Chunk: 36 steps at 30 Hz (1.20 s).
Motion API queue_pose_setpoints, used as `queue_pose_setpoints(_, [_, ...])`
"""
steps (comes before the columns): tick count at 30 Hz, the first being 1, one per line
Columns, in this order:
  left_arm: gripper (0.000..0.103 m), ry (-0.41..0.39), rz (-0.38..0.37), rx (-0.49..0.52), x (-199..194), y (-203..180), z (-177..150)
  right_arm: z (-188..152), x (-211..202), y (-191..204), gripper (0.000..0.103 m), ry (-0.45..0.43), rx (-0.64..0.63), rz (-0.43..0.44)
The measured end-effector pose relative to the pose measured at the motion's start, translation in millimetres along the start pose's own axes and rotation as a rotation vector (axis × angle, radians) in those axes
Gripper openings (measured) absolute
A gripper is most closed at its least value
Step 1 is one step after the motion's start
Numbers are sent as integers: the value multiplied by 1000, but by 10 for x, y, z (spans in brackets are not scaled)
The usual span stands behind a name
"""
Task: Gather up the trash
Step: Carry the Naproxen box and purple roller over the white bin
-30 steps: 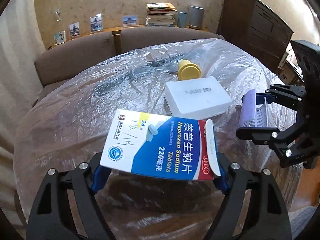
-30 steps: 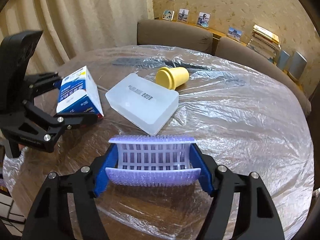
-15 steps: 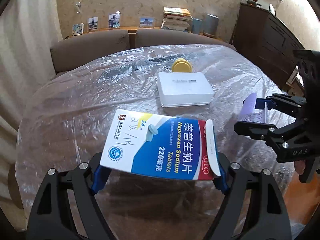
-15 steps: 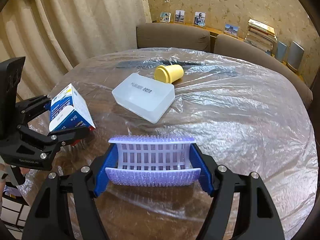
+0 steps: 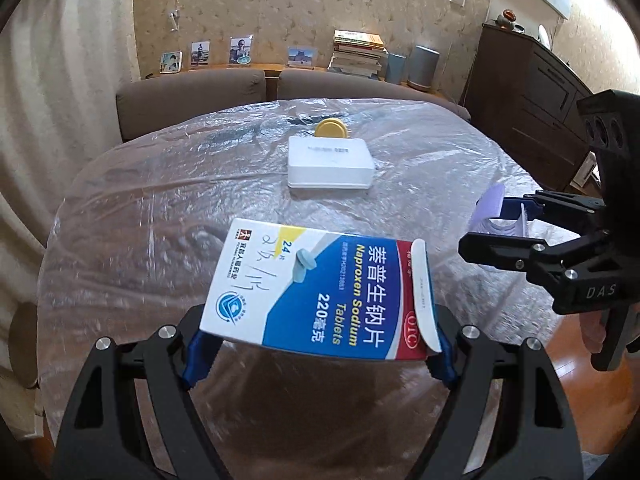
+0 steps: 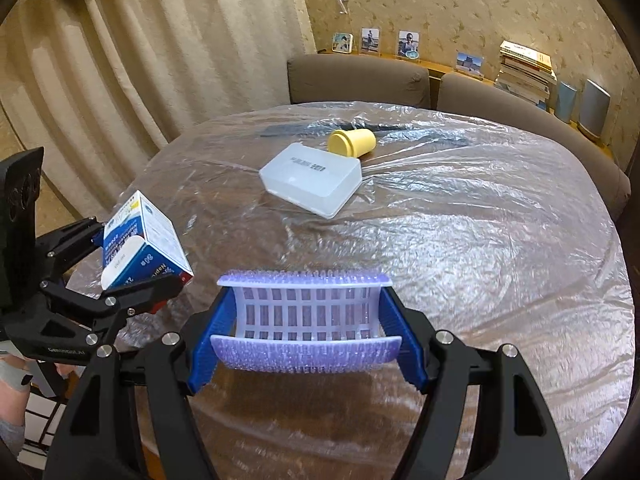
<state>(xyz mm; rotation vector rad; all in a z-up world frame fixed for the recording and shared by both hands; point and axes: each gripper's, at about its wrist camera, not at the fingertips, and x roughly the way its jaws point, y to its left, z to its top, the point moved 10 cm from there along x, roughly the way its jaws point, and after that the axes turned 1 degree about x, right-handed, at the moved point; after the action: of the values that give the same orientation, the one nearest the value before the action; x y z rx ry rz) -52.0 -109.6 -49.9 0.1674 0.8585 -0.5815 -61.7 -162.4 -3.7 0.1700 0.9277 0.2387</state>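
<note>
Your left gripper [image 5: 320,344] is clamped on a blue and white medicine box [image 5: 320,288], one blue pad pressing each end, so the jaws stand fairly wide with the box spanning the whole gap. The box is lifted clear of the table [image 5: 160,220], printed face up, with its end flap bent up at the right end. Your right gripper [image 6: 306,332] grips a pale purple plastic rack [image 6: 306,312] the same way, a pad tight against each end, jaws about half spread, and the rack fills the space between them. From the left wrist view that gripper [image 5: 508,232] sits to the right of the box, with only a sliver of the rack [image 5: 490,208] showing between its fingers. From the right wrist view the left gripper [image 6: 132,256] and the box [image 6: 144,240] hang at the near left edge of the table [image 6: 480,260]. The table is round and wrapped in crinkled clear plastic film [image 6: 460,220]. Farther out on it lies a flat white plastic case [image 6: 312,178], and just behind that, touching or nearly touching its far edge, a small yellow cup [image 6: 352,142] on its side. Both held items are well apart from those two.
</note>
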Motion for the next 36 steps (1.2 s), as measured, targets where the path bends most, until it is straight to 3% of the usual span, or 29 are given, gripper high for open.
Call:
queue_pose_setpoints(16, [83,-14,-23,13,-485,-526,-421,-508,-574,164,71,-9,-29,42])
queue_pose_setpoints(36, [83,74,-77,79,-666,-1203,-1144,-1351,-966,143,71,50,-48,54])
